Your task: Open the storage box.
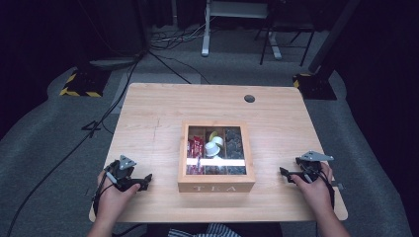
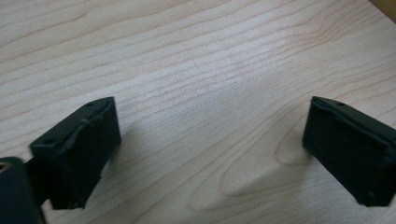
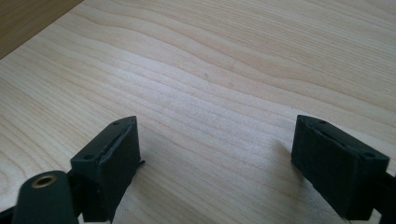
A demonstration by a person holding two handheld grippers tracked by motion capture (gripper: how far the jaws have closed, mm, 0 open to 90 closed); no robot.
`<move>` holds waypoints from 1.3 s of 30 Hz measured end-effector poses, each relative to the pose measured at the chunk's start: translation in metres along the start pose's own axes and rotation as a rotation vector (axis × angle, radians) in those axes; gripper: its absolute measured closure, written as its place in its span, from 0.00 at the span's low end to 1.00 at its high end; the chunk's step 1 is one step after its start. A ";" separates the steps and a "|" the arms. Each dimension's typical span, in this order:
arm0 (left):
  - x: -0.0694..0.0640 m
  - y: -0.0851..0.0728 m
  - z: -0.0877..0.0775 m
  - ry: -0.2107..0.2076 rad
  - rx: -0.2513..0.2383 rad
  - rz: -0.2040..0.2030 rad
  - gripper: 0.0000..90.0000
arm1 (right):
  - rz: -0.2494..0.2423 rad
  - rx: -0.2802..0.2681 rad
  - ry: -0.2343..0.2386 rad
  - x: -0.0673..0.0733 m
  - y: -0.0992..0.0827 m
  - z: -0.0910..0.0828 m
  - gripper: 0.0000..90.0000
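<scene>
High view: wooden tea box [image 1: 216,186] mid-surface [image 1: 153,113], lid shut; left gripper [image 1: 146,180] and right gripper [image 1: 282,173] rest well apart on either side. Left gripper view: jaws apart over bare wood. Right gripper view: jaws wide apart, nothing between.

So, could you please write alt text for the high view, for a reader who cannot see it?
A wooden tea box marked "TEA" sits closed at the middle of a light wooden table, with red packets, white pods and dark packets showing through its clear lid. A person's hands rest on the table at either side of it, holding the left gripper and right gripper, both open and empty.
</scene>
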State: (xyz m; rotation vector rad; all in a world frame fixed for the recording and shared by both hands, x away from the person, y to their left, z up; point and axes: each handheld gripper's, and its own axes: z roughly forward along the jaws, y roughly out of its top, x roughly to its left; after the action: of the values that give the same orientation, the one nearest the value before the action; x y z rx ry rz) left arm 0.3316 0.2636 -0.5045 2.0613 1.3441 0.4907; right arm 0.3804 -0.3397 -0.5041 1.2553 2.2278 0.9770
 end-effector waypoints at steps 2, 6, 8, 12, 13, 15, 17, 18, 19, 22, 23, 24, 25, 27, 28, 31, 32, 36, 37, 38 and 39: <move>0.001 0.001 -0.002 -0.003 0.003 -0.002 0.13 | 0.000 0.000 0.000 0.000 0.000 0.000 0.17; 0.004 0.003 -0.009 -0.019 0.024 -0.038 0.21 | -0.003 -0.001 0.004 0.000 0.000 0.000 0.17; 0.004 0.003 -0.013 -0.026 0.012 -0.045 0.24 | -0.005 -0.001 0.006 0.000 0.000 0.000 0.17; 0.004 0.007 -0.022 -0.027 -0.013 -0.037 0.27 | -0.005 0.000 0.006 0.000 0.000 0.000 0.17; 0.005 0.008 -0.025 -0.020 -0.017 -0.027 0.28 | -0.005 0.000 0.006 0.000 0.000 0.000 0.17; 0.003 0.010 -0.029 -0.028 -0.026 -0.035 0.28 | -0.008 0.000 0.009 0.000 0.000 0.000 0.17; 0.003 0.011 -0.032 -0.032 -0.031 -0.030 0.29 | -0.010 0.001 0.012 0.000 0.000 0.000 0.17; 0.002 0.012 -0.034 -0.033 -0.037 -0.026 0.29 | -0.010 0.001 0.013 0.001 0.000 0.000 0.17; 0.000 0.014 -0.038 -0.039 -0.044 -0.021 0.29 | -0.010 0.000 0.013 0.001 0.000 0.000 0.17; -0.004 0.016 -0.043 -0.045 -0.054 -0.014 0.30 | -0.009 0.000 0.014 0.001 0.000 0.000 0.17; -0.005 0.017 -0.045 -0.047 -0.057 -0.008 0.30 | -0.010 0.000 0.014 0.001 0.000 0.000 0.17; -0.007 0.017 -0.046 -0.052 -0.064 -0.012 0.30 | -0.010 0.000 0.013 0.001 0.000 0.000 0.17; -0.009 0.018 -0.048 -0.056 -0.067 -0.009 0.30 | -0.008 0.000 0.014 0.001 0.000 0.000 0.17; -0.012 0.019 -0.051 -0.066 -0.077 -0.003 0.30 | -0.010 0.000 0.013 0.001 0.000 0.000 0.17; -0.014 0.020 -0.052 -0.072 -0.081 -0.001 0.30 | -0.010 0.000 0.013 0.001 0.000 0.000 0.17; -0.023 0.024 -0.057 -0.097 -0.094 0.009 0.30 | -0.010 0.000 0.013 0.001 0.000 0.000 0.17; -0.023 0.024 -0.057 -0.097 -0.094 0.009 0.30 | -0.010 0.000 0.013 0.001 0.000 0.000 0.17; -0.038 0.029 -0.063 -0.129 -0.112 0.036 0.30 | -0.010 0.000 0.014 0.001 0.000 0.000 0.17; -0.042 0.031 -0.065 -0.140 -0.115 0.048 0.30 | -0.010 0.000 0.014 0.001 0.000 0.000 0.17; -0.042 0.031 -0.065 -0.140 -0.115 0.048 0.30 | -0.010 0.000 0.014 0.001 0.000 0.000 0.17; -0.048 0.032 -0.066 -0.161 -0.121 0.057 0.30 | -0.010 0.000 0.013 0.001 0.000 0.000 0.17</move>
State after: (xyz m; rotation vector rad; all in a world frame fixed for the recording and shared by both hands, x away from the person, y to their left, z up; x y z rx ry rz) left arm 0.2937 0.2305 -0.4326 1.9986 1.1374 0.4101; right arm 0.3798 -0.3393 -0.5041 1.2407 2.2422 0.9845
